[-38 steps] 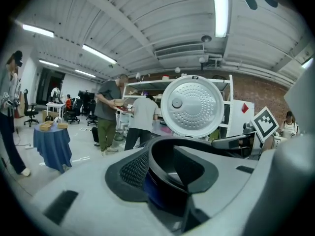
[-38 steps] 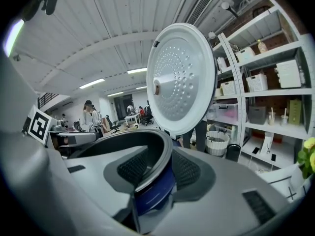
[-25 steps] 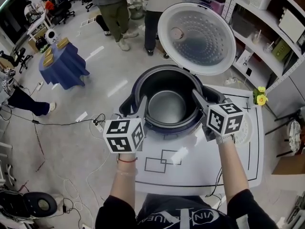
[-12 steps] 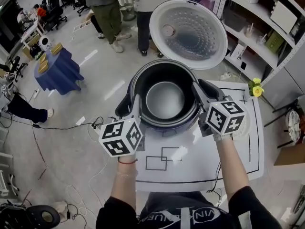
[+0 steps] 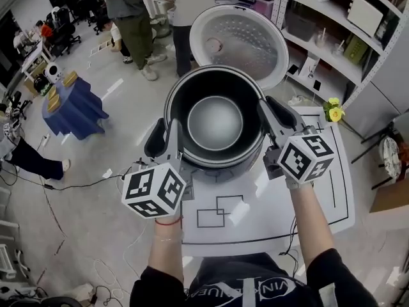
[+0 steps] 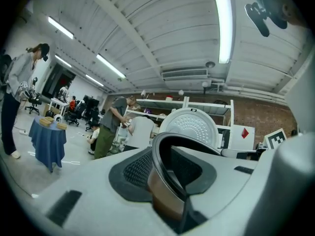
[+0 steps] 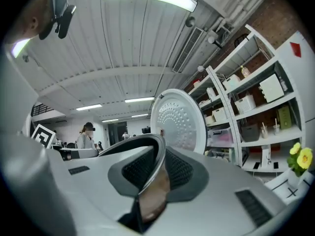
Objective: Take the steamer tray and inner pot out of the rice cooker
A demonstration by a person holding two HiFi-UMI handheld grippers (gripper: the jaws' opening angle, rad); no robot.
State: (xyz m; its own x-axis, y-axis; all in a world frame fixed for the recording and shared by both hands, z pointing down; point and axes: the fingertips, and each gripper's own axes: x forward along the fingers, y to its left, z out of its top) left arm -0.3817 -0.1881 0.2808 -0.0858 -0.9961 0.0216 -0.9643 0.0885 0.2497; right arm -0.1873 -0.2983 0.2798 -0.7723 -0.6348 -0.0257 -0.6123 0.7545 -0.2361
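The dark inner pot (image 5: pixel 215 121) with its pale grey bottom hangs above the rice cooker body (image 5: pixel 153 147), held by its rim on both sides. My left gripper (image 5: pixel 173 128) is shut on the left rim; in the left gripper view the rim (image 6: pixel 167 181) sits pinched between the ribbed pads. My right gripper (image 5: pixel 264 109) is shut on the right rim (image 7: pixel 153 186), its jaws having just been closing on it. The cooker's white lid (image 5: pixel 239 43) stands open behind the pot. I cannot make out a steamer tray.
The cooker stands on a white table (image 5: pixel 268 210) with drawn black outlines. Yellow flowers (image 5: pixel 332 112) are at its far right corner. Shelves (image 5: pixel 345 24) line the right. People (image 5: pixel 128 18) stand behind, and a blue-draped table (image 5: pixel 73 107) is at left. Cables lie on the floor.
Both grippers have risen with the inner pot between them; it now looks larger and stands higher over the cooker body. Both pairs of jaws have pinched in on the rim.
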